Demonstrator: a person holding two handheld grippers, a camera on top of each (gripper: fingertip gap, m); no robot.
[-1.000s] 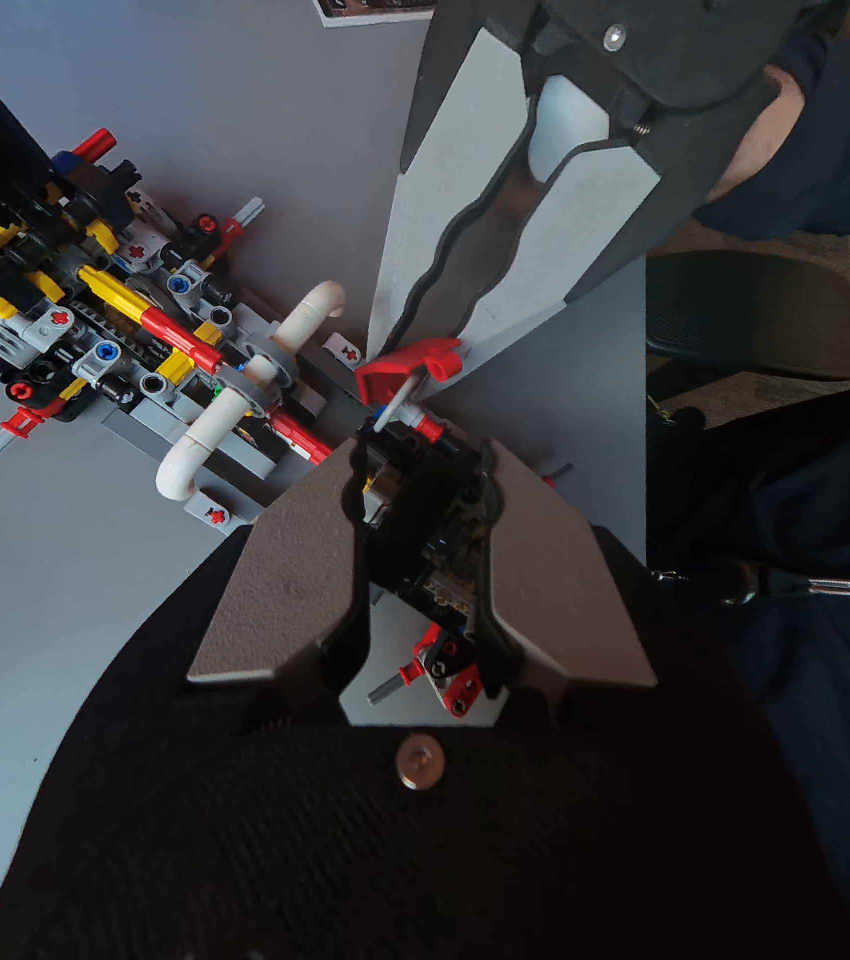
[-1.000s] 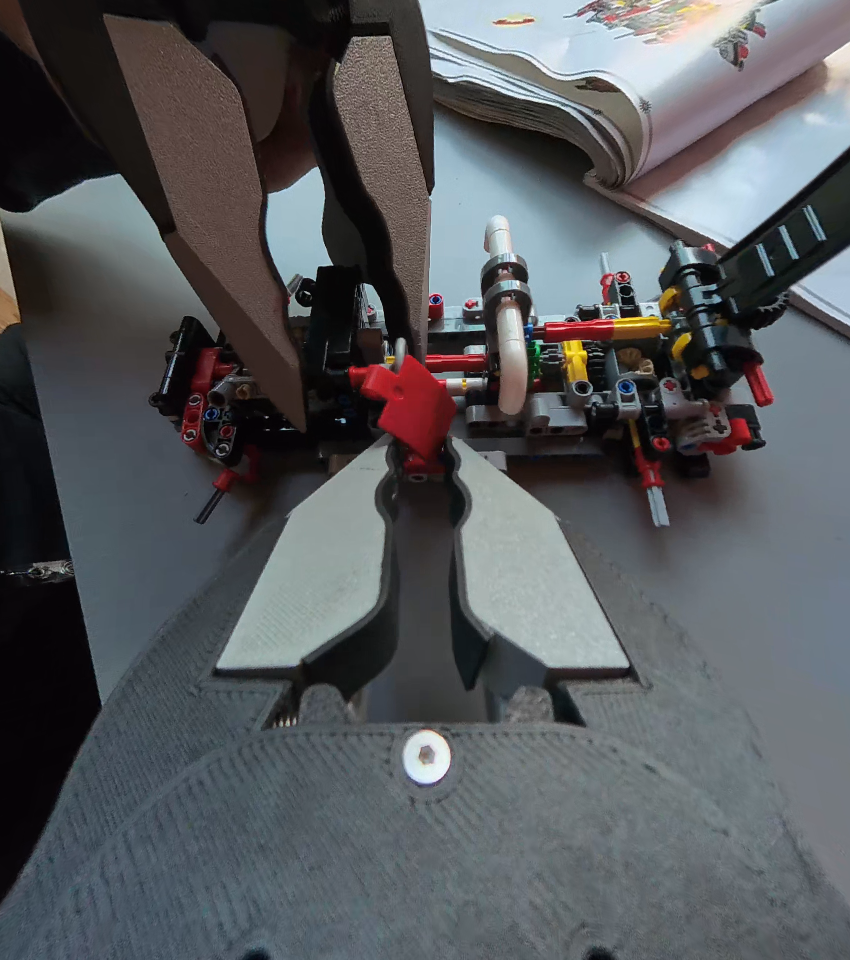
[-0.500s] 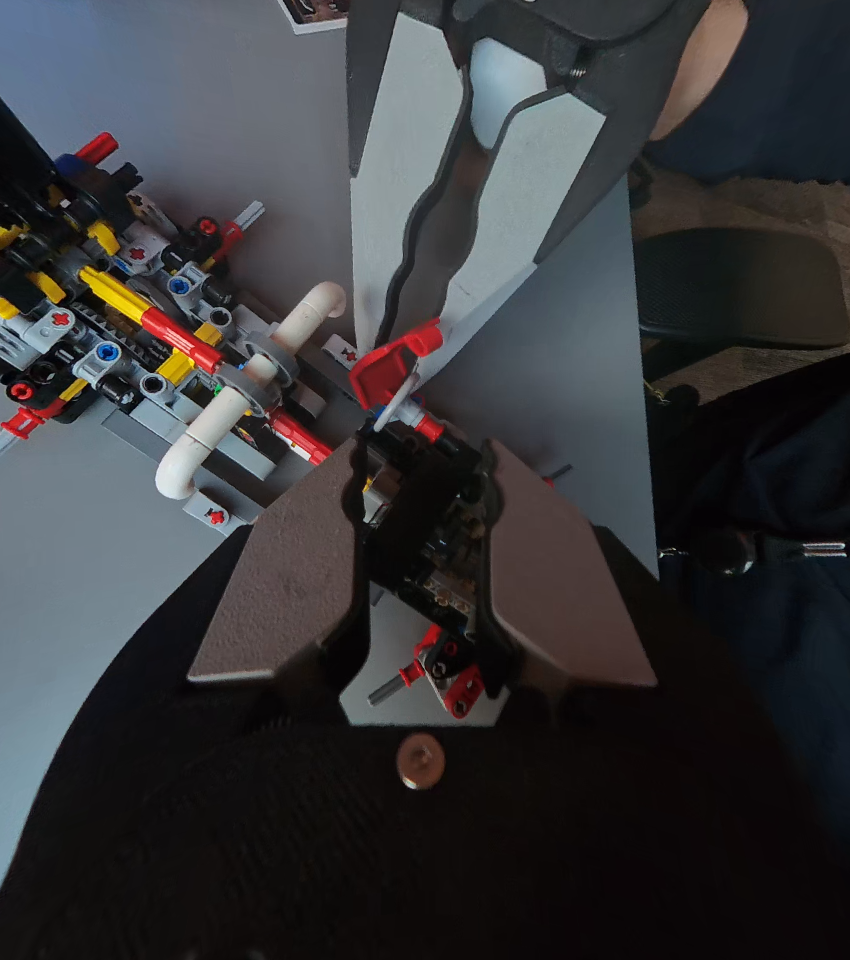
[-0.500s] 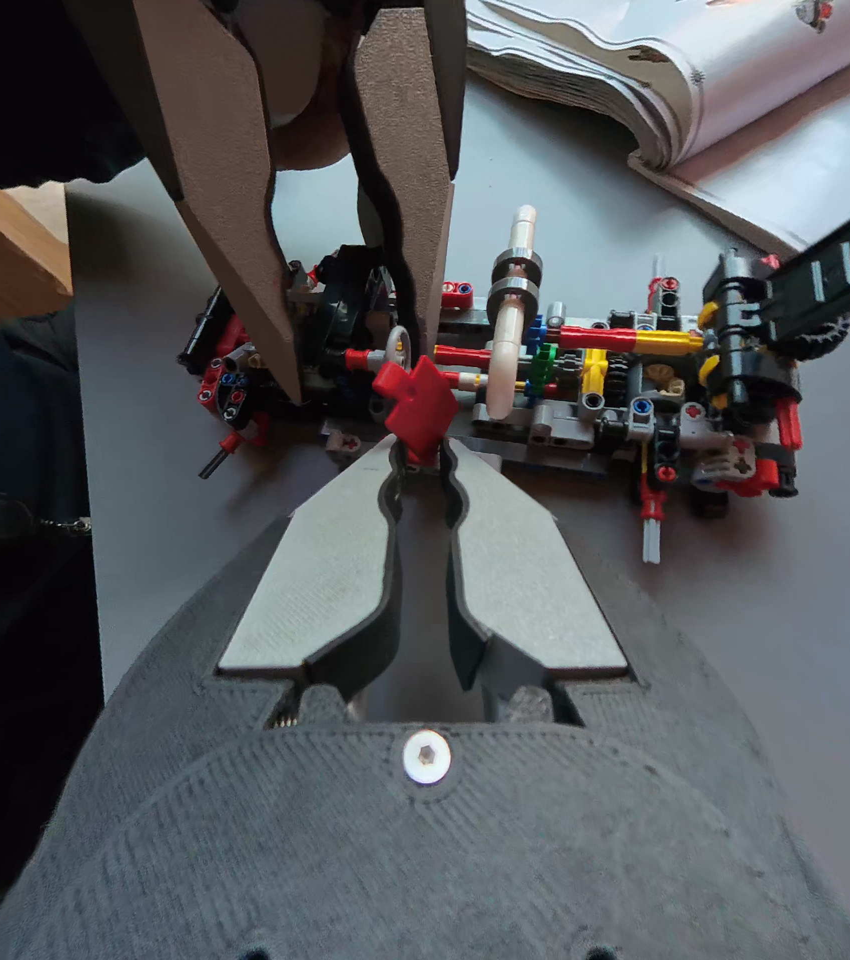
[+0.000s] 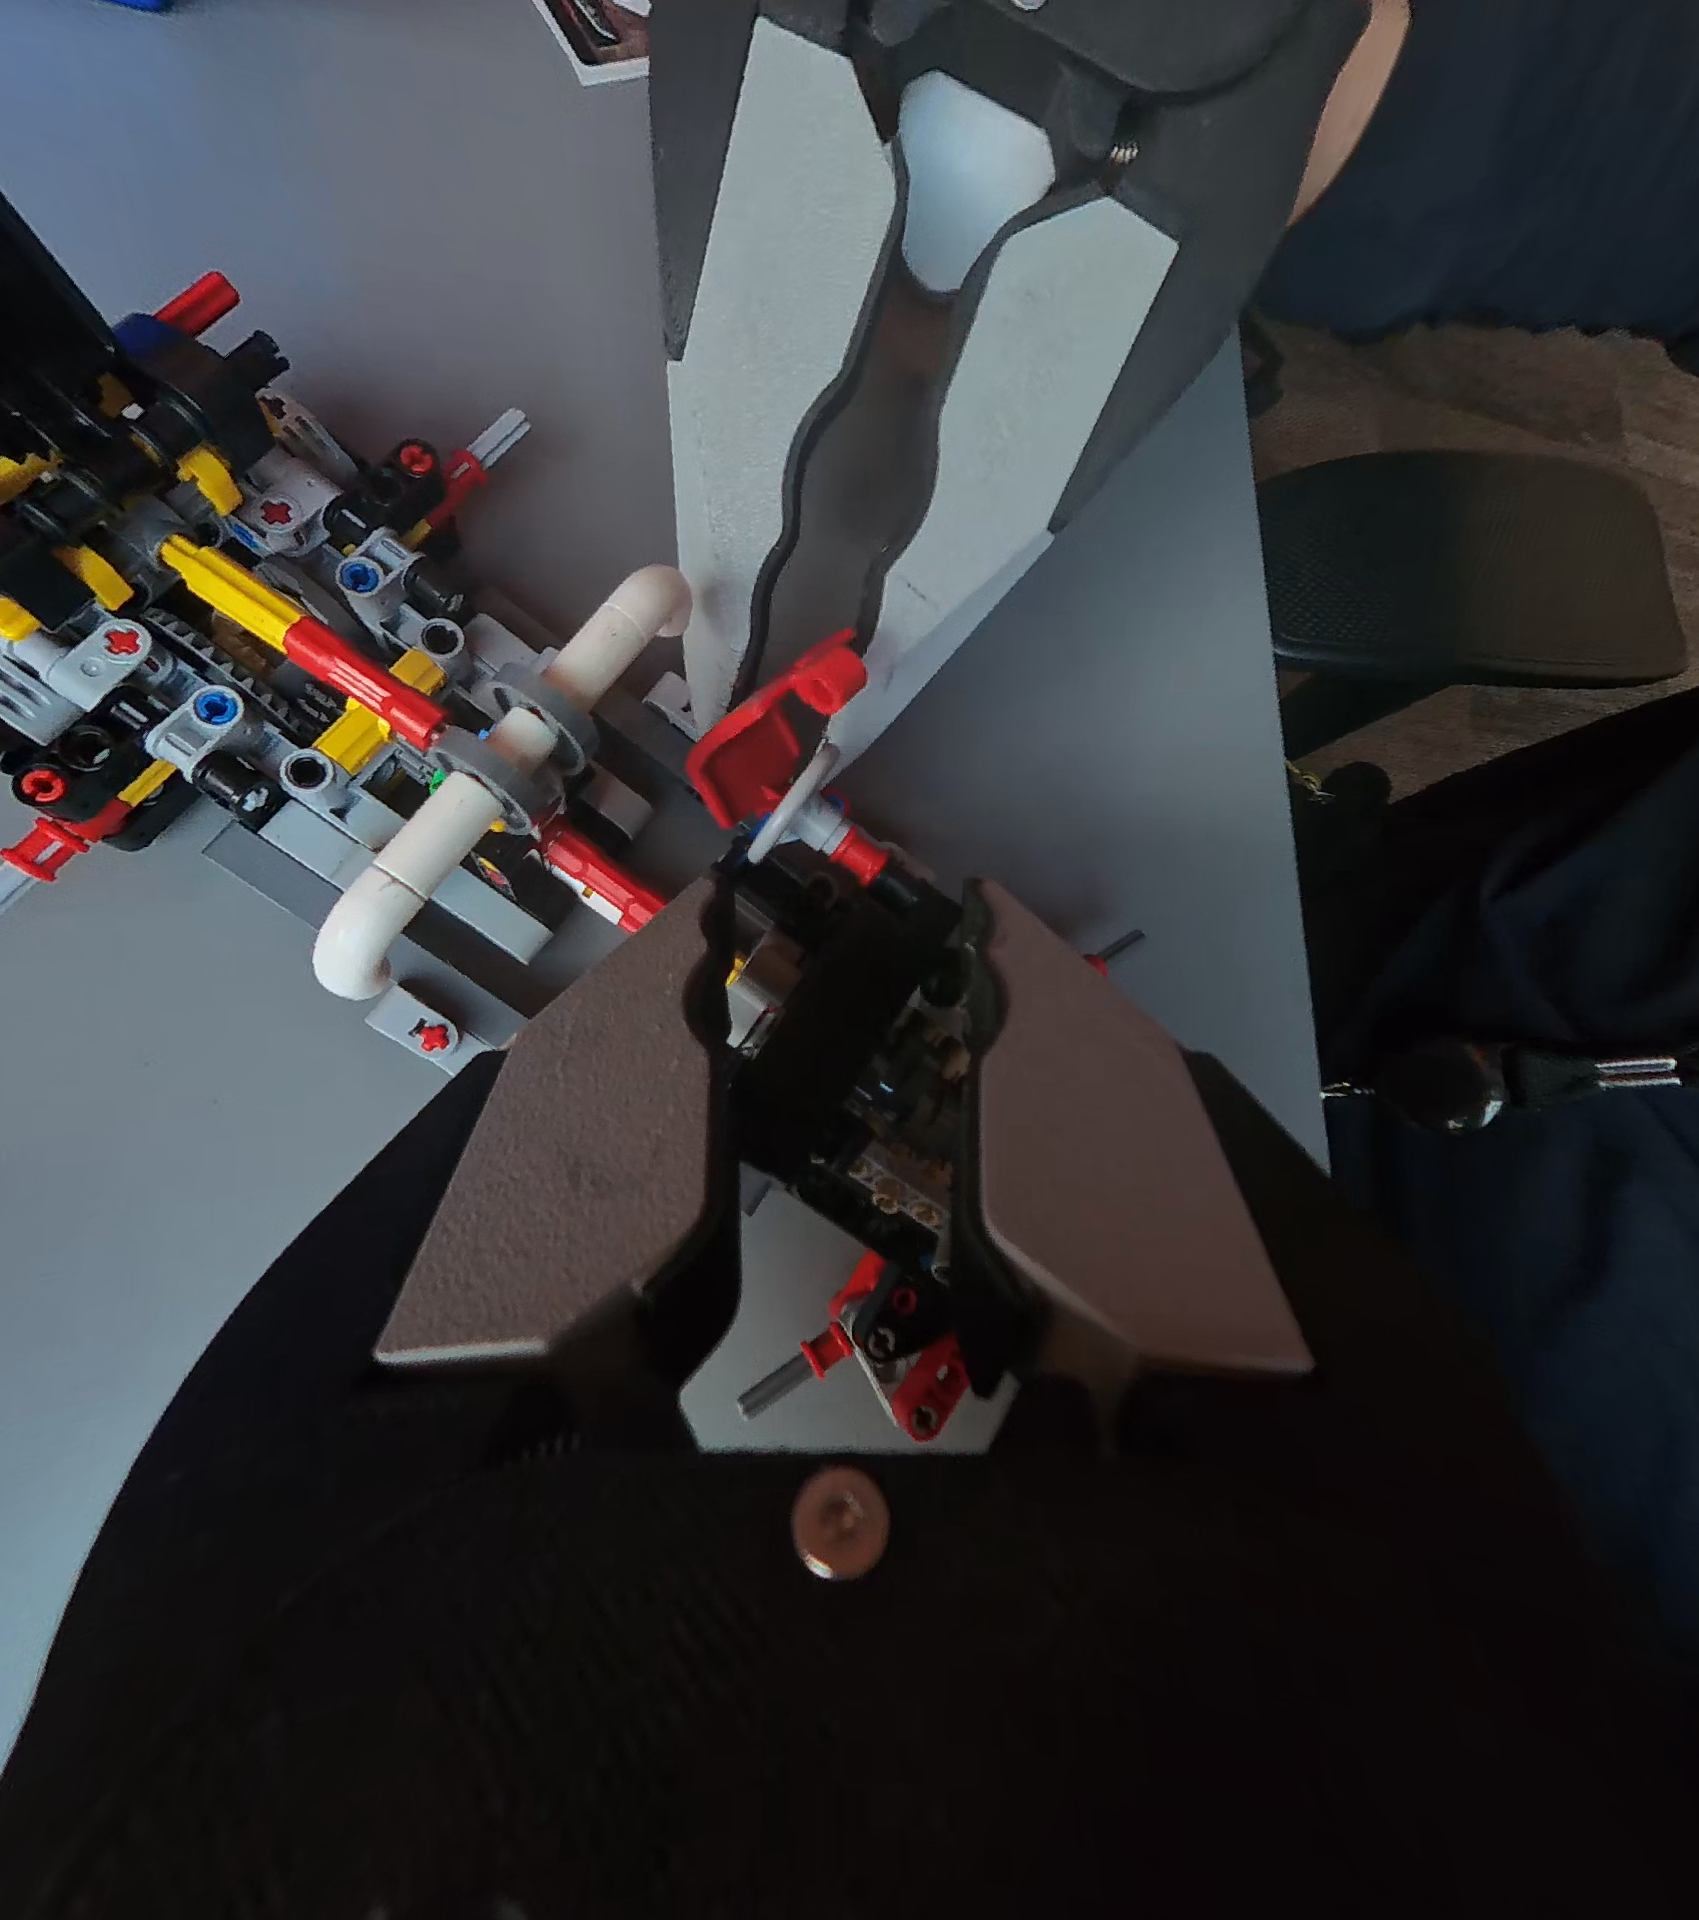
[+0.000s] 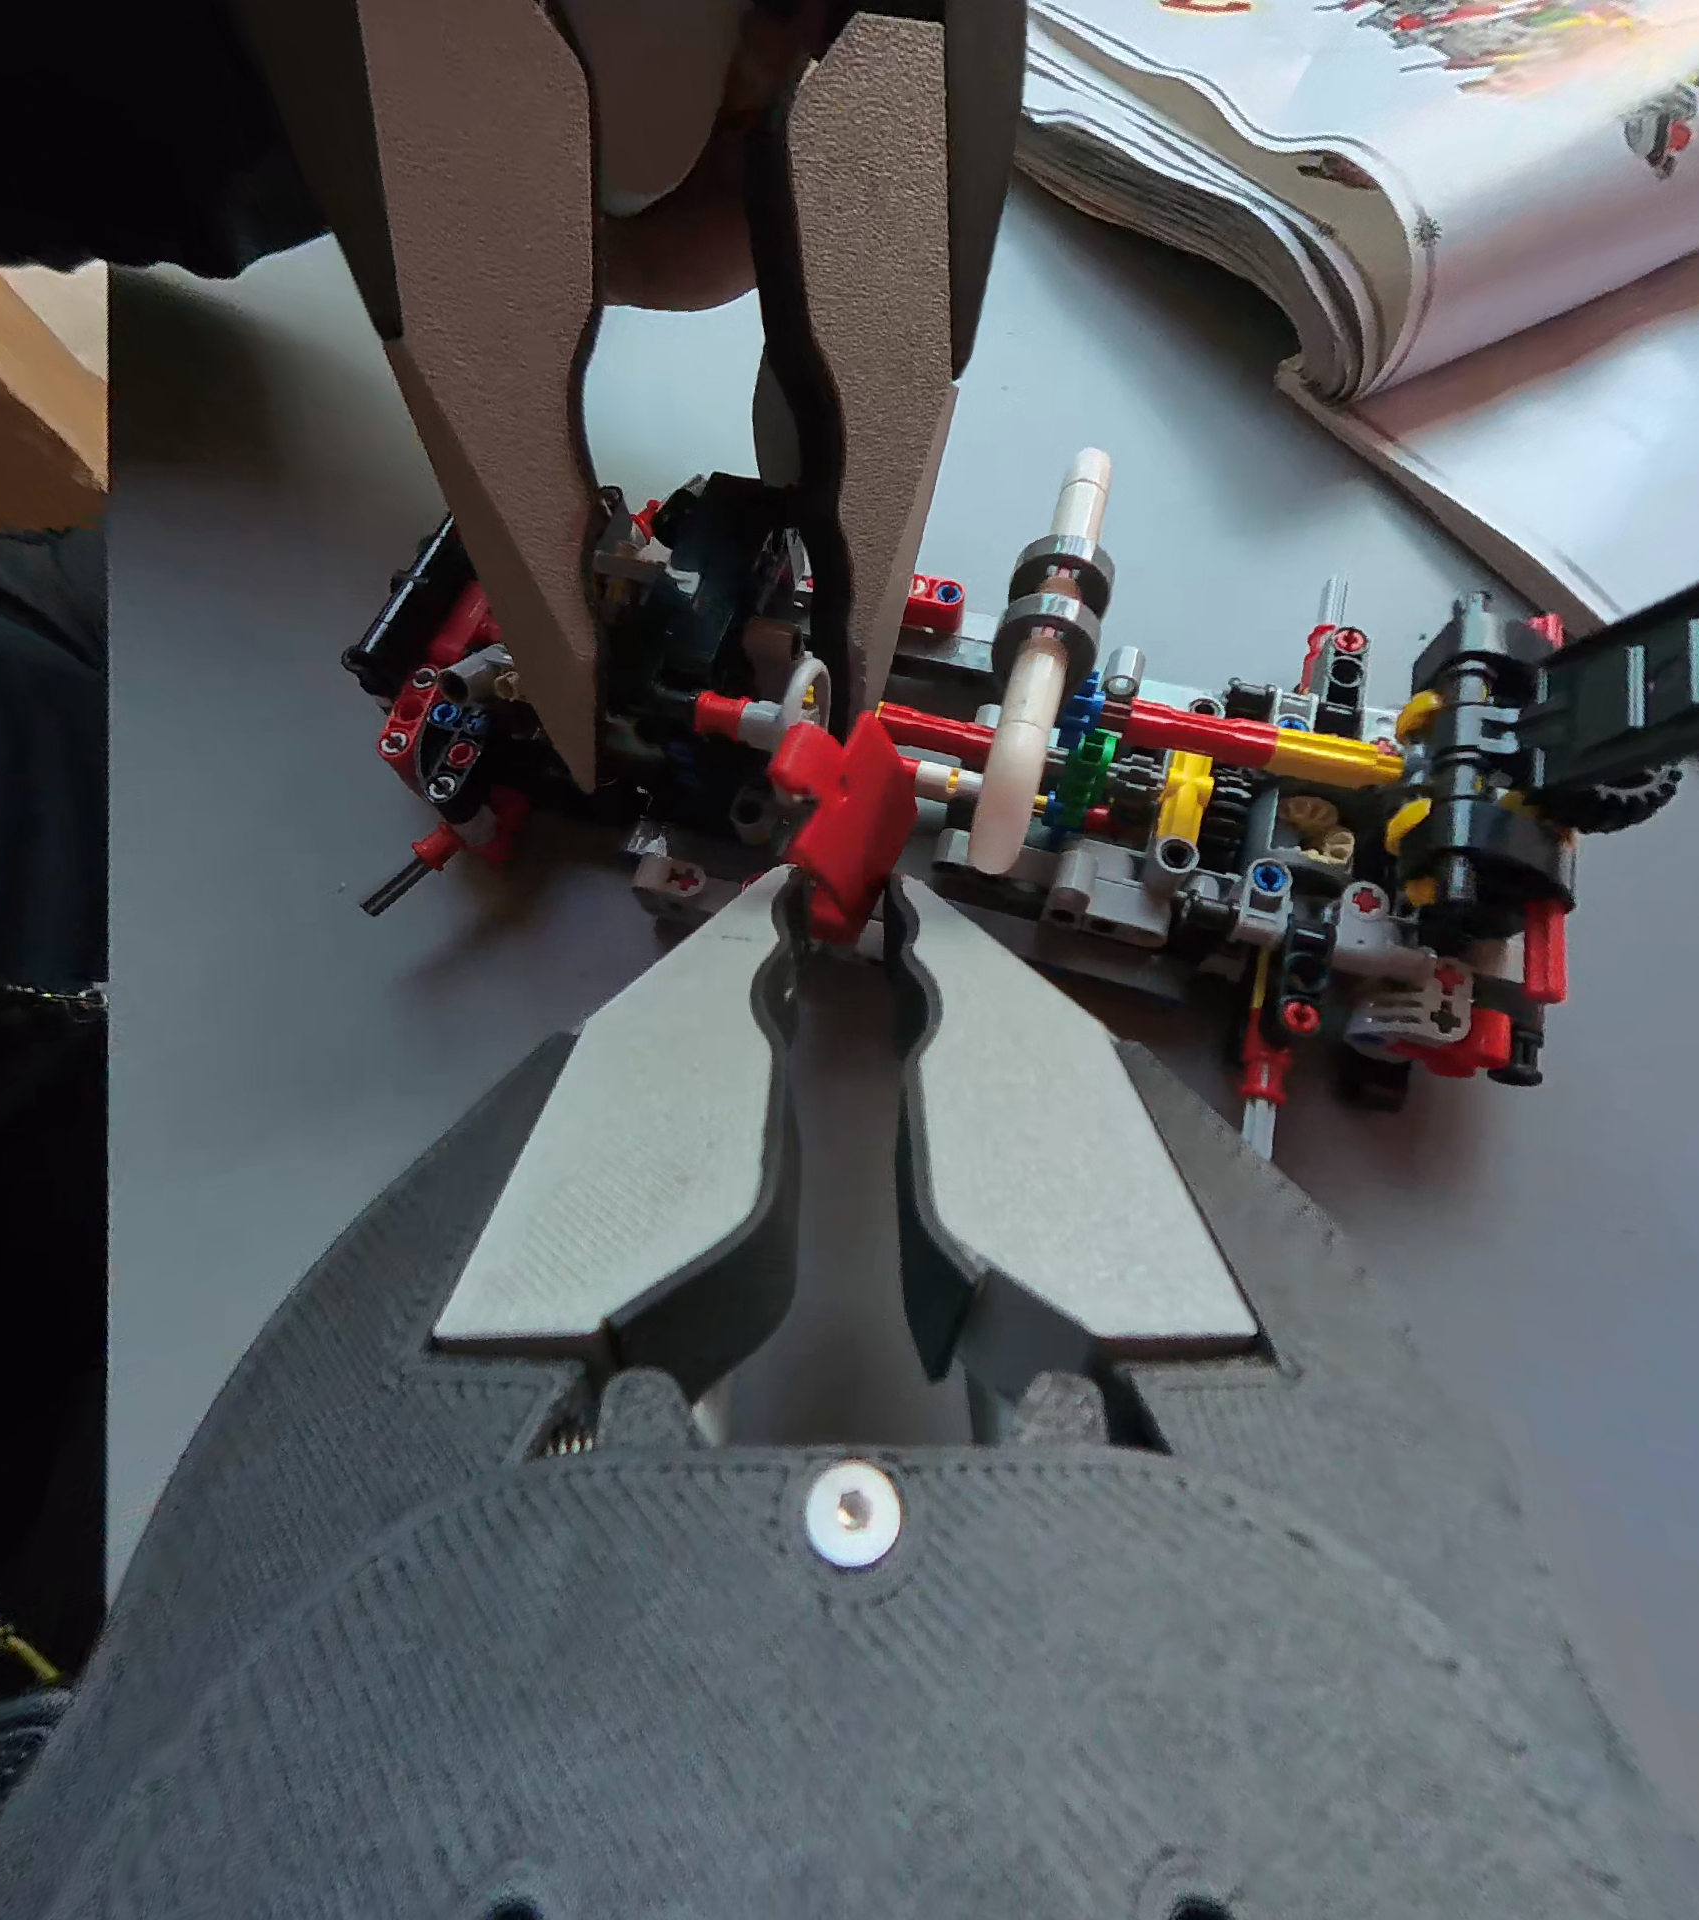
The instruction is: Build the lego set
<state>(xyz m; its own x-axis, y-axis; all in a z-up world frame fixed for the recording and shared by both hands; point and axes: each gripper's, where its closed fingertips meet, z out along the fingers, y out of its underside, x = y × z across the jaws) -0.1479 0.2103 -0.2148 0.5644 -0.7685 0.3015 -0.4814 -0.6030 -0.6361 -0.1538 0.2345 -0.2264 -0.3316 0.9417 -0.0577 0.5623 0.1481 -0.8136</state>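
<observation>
Red panel [image 6: 850, 821] pinched in right tongs [image 6: 840, 914]; left tongs [image 5: 840, 935] clamp the brick model's [image 5: 855, 1049] black end.

the left gripper's fingers [image 5: 616, 1122] are covering the black end of the brick model [image 5: 855, 1049], hiding where the pads are meeting it. the open booklet [image 6: 1447, 208] is running off the far right edge.

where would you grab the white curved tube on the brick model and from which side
Grip the white curved tube on its straight run between the grey ring and the lower elbow, coming from above with one finger on each side. That stretch is round, bare and raised over the grey beams. The upper half looks a poorer choice: the right gripper, shut on the red piece, crowds it.
</observation>
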